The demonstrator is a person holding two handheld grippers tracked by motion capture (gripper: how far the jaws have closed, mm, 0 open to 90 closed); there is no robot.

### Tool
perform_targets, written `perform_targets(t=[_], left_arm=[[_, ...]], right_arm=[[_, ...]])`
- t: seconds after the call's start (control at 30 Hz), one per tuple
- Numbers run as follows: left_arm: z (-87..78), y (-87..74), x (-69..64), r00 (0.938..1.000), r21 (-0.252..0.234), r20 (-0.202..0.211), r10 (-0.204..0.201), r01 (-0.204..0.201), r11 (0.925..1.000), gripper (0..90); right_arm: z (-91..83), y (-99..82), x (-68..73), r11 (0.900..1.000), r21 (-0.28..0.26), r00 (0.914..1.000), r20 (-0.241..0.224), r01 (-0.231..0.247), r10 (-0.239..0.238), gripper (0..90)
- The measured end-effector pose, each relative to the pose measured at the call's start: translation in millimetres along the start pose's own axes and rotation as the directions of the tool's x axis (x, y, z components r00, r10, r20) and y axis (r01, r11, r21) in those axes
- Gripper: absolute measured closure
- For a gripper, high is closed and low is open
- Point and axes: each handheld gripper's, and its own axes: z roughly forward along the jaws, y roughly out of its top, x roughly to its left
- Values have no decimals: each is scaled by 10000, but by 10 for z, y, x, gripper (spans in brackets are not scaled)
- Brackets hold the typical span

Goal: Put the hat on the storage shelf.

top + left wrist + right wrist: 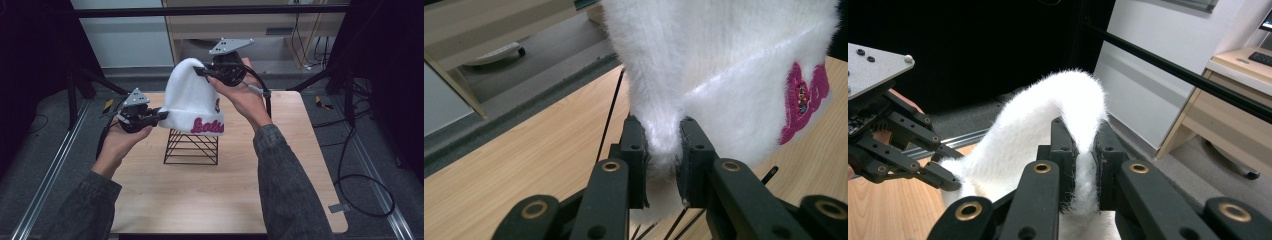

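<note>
Black tongs (159, 115) — brass rivets, grey plates, denim sleeves (280, 165)

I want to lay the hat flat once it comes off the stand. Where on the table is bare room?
The table is bare between the wire stand and the near edge, and right of the stand. The middle is crowded: the white hat hangs over the stand, pinched by the left tool and right tool.

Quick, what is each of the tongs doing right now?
Left tongs: shut on the fluffy white knit beanie's cuff.
Right tongs: shut on its crown.
</note>
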Motion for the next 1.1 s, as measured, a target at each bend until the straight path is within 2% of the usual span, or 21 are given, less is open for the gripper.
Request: perform_targets(t=[0.33, 0.77, 0.93, 1.1], left_arm=[[102, -125, 1, 9999, 160, -153, 13, -10, 9999, 761], [171, -294, 27, 9997, 273, -233, -44, 50, 9996, 762], [153, -365, 5, 9999, 270, -168, -44, 48, 9996, 762], [121, -417, -27, 9996, 326, -235, 164, -157, 9993, 762]], right_arm=[[26, -168, 10, 9998, 189, 9999, -102, -67, 69, 831], [78, -259, 102, 9994, 335, 9995, -312, 87, -77, 829], [66, -276, 158, 9990, 400, 9990, -421, 184, -167, 829], [32, -304, 224, 9985, 485, 9985, -495, 247, -222, 829]])
